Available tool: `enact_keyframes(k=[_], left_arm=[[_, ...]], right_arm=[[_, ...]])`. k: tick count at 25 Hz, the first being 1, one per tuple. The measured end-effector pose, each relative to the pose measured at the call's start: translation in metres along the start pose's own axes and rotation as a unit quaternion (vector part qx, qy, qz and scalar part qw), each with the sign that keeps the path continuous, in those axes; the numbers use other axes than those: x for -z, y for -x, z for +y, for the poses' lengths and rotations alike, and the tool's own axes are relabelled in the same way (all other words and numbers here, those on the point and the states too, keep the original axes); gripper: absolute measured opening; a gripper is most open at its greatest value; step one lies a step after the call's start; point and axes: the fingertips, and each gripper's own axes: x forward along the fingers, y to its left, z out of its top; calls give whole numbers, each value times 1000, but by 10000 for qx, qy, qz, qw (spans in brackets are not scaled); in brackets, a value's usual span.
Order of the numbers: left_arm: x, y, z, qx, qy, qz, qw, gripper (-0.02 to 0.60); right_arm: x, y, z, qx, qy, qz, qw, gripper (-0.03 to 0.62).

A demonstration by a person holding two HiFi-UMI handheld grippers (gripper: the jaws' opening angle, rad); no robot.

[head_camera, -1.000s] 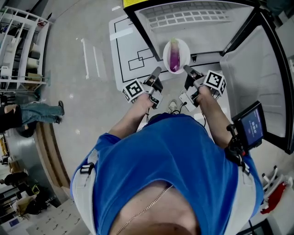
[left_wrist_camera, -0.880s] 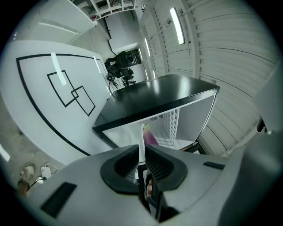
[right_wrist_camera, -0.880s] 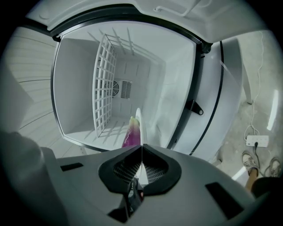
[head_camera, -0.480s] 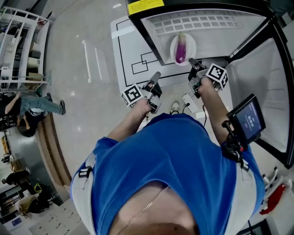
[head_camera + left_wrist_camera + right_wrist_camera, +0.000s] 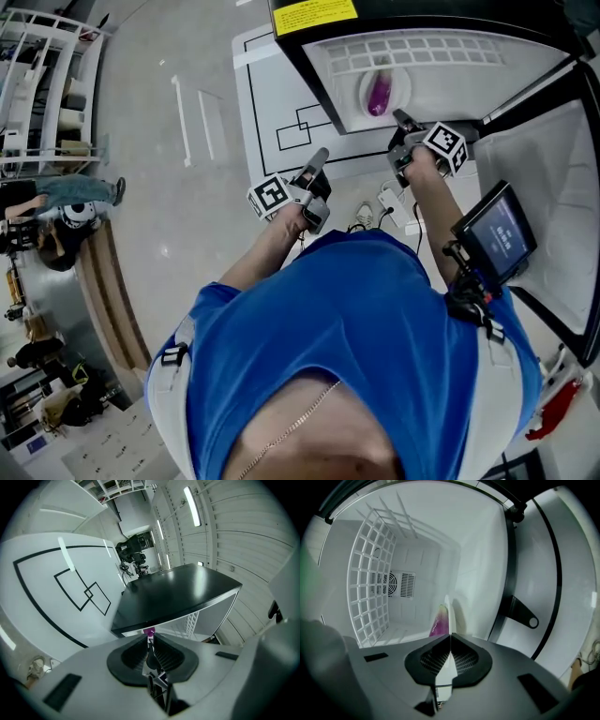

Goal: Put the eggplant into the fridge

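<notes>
A purple eggplant [image 5: 380, 94] lies on a white plate [image 5: 364, 90] inside the open fridge [image 5: 441, 58]. My right gripper [image 5: 399, 118] is shut on the plate's near rim and reaches into the fridge mouth. In the right gripper view the plate [image 5: 447, 611] runs edge-on out of the gripper [image 5: 450, 637], with the eggplant [image 5: 439, 623] beside it. My left gripper [image 5: 322, 153] hangs outside the fridge, left of the plate, shut and holding nothing. In the left gripper view the gripper [image 5: 150, 639] points at the fridge's black top [image 5: 173, 592]; a purple speck of eggplant [image 5: 149, 631] shows past the tips.
The fridge door [image 5: 553, 178] stands open at the right. A wire grid [image 5: 370, 573] lines the fridge's left wall. A white mat with black lines [image 5: 281, 112] lies on the floor beside the fridge, cables [image 5: 389, 202] below it. A rack [image 5: 42, 94] and people stand far left.
My right gripper has carried the plate with the eggplant forward into the fridge. The left gripper stayed behind near the mat and is now farther from the plate.
</notes>
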Motion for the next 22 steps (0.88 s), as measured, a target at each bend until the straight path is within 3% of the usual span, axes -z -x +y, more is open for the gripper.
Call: enact_keyframes(k=[12, 18, 22], left_arm=[[-3, 5, -5, -1, 41, -19, 10000, 28], [-3, 6, -1, -84, -10, -39, 10000, 28], [-4, 7, -1, -44, 20, -88, 9999, 28]], right_arm=[[-5, -3, -3, 380, 115, -308, 9987, 11], [-3, -7, -4, 511, 349, -197, 9979, 12], [-1, -9, -1, 527, 576, -95, 9969, 48]])
